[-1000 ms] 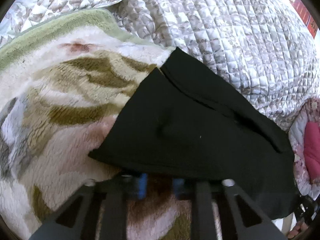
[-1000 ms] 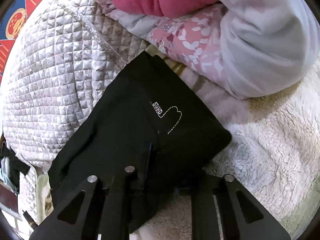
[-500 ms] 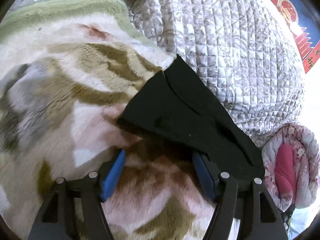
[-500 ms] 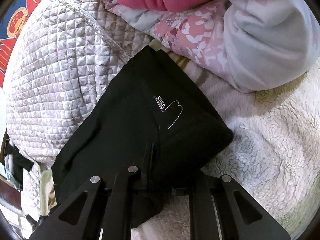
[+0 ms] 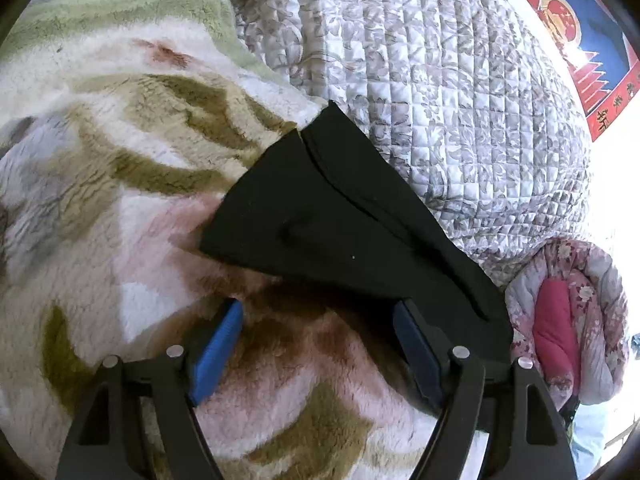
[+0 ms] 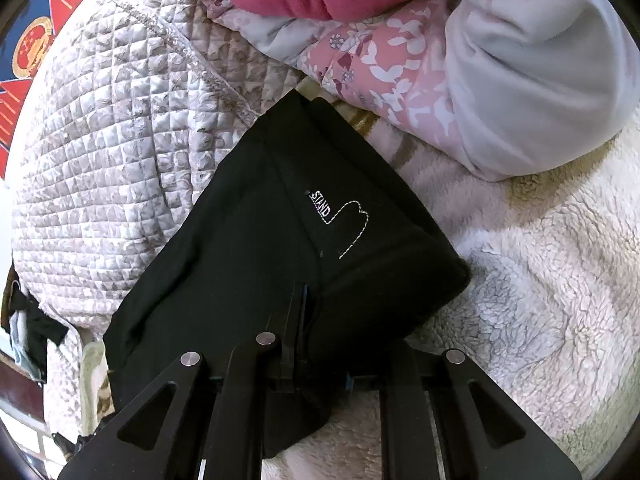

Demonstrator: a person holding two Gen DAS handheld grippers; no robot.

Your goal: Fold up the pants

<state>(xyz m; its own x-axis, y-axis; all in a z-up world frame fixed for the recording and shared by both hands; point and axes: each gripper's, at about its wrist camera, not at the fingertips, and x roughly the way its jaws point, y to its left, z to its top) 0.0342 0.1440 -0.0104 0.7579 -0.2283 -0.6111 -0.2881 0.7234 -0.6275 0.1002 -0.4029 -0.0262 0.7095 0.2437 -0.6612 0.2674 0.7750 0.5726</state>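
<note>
the left gripper (image 5: 316, 316) let go of the black pants (image 5: 320, 216); its jaws are opening, drawn back to the near side.

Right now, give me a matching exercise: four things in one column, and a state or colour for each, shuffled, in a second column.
Things:
1. left tool
2. right tool
3. pants
4. quilted cover

States or colours:
A. grey-white, stitched in squares
B. black, folded on the fleece blanket
C. pinching black fabric
D. jaws opening, nothing between the pads

Pairs: 1-D, 2-C, 3-B, 4-A
</note>
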